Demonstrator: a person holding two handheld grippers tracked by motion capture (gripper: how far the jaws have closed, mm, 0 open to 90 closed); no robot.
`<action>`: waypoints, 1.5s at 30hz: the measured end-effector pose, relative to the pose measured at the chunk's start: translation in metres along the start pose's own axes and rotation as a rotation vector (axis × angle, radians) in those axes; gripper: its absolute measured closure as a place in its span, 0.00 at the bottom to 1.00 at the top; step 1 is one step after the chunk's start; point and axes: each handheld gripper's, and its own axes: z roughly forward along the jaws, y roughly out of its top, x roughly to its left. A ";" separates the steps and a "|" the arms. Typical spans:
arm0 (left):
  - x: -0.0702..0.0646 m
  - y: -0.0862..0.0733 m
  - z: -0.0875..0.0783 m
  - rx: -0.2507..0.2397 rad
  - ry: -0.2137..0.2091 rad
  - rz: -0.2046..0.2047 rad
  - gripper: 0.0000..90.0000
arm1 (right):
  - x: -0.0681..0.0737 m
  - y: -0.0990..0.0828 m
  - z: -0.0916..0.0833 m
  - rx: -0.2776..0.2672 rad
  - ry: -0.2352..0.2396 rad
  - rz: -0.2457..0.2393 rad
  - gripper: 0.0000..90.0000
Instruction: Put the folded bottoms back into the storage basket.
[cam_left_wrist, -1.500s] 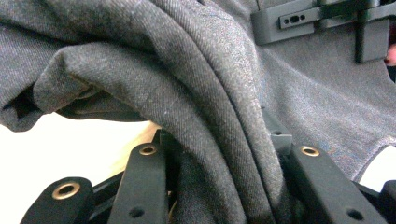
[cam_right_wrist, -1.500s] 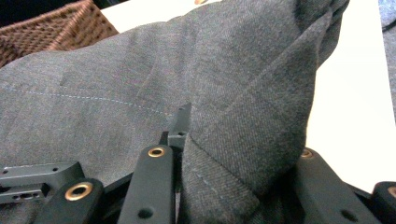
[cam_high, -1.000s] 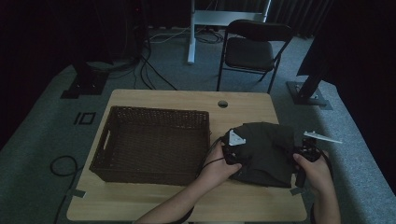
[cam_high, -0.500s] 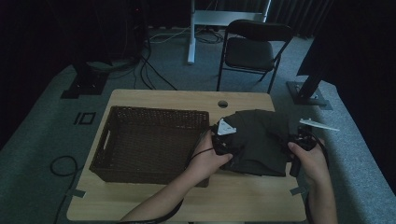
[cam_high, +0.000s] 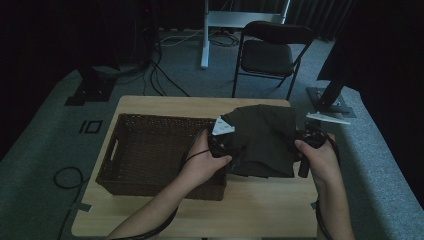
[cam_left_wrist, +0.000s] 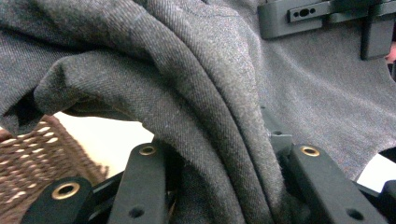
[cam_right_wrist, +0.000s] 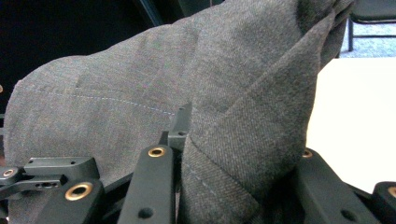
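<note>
A folded dark grey garment (cam_high: 262, 137) hangs above the wooden table (cam_high: 260, 200), held between both grippers. My left gripper (cam_high: 225, 145) is shut on its left edge, just beside the right wall of the brown wicker basket (cam_high: 150, 187). My right gripper (cam_high: 300, 145) is shut on its right edge. In the left gripper view, thick folds of the garment (cam_left_wrist: 196, 93) are pinched between the jaws of my left gripper (cam_left_wrist: 224, 158), and the basket (cam_left_wrist: 28, 149) lies below at the left. In the right gripper view, my right gripper (cam_right_wrist: 229, 154) clamps a folded corner of the garment (cam_right_wrist: 210, 84).
The basket's inside looks bare. A small round hole (cam_high: 237, 108) sits near the table's far edge. A black folding chair (cam_high: 267, 52) and a stand's base (cam_high: 327, 97) are on the floor beyond the table.
Both hands have lifted the garment off the table and carried it up and to the left, closer to the basket. Both grips have held.
</note>
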 end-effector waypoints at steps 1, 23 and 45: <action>0.000 0.000 0.000 0.000 0.000 0.000 0.71 | 0.000 0.000 0.000 0.000 0.000 0.000 0.74; 0.048 -0.016 -0.057 -0.009 0.060 -0.028 0.71 | 0.056 0.017 0.053 0.036 0.077 -0.046 0.74; 0.097 -0.047 -0.102 0.001 0.121 -0.066 0.71 | 0.106 0.015 0.111 0.073 0.148 -0.060 0.74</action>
